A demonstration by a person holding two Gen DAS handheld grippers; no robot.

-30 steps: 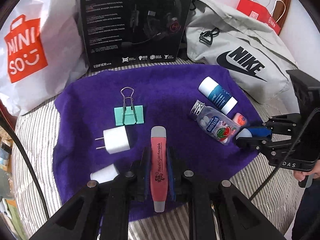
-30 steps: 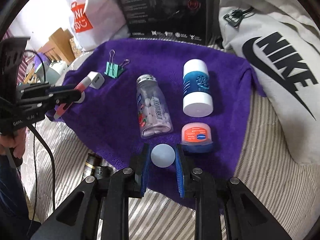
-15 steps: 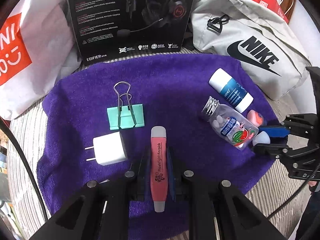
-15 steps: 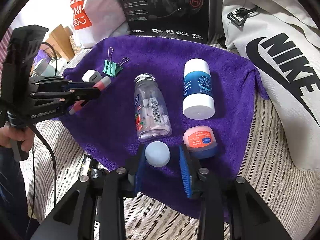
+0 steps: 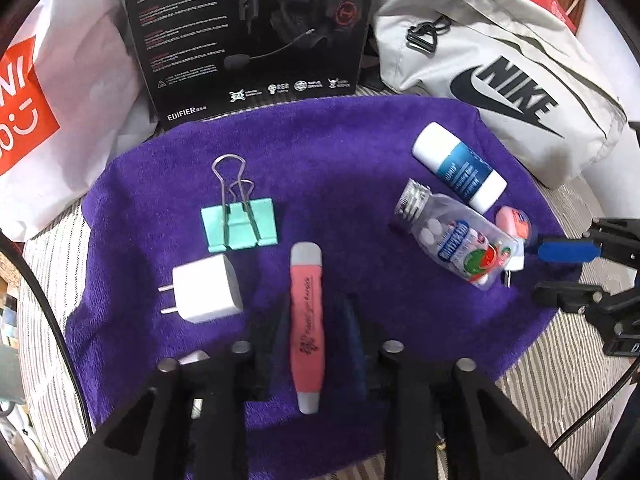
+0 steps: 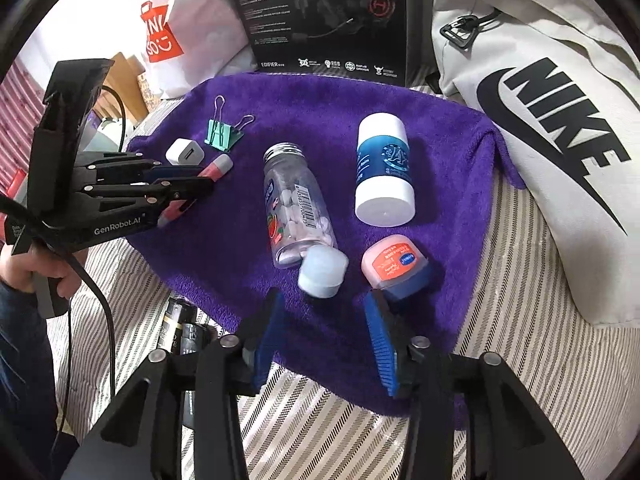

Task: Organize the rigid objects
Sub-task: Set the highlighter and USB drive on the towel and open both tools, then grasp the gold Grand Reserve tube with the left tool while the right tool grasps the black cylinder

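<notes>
On the purple towel (image 5: 328, 152) lie a green binder clip (image 5: 239, 227), a white charger (image 5: 208, 289), a clear pill bottle (image 5: 452, 236), a blue-and-white tube (image 5: 460, 168) and a small pink-lidded jar (image 5: 514, 221). My left gripper (image 5: 316, 336) is open, its fingers apart on either side of a pink pen (image 5: 307, 328) that lies on the towel. My right gripper (image 6: 324, 320) is open; a pale blue cap (image 6: 323, 270) lies free just ahead of it, against the bottle's base (image 6: 296, 216), beside the jar (image 6: 394, 264).
A black headset box (image 5: 252, 32) stands behind the towel, a white Miniso bag (image 5: 48, 92) at the left, a grey Nike bag (image 5: 504, 72) at the right. A dark cylindrical object (image 6: 180, 328) lies on the striped cover beside the towel's near edge.
My right gripper opened and let go of the pale blue cap, then drew back. My left gripper moved forward over the towel and spread its fingers, leaving the pink pen lying there.
</notes>
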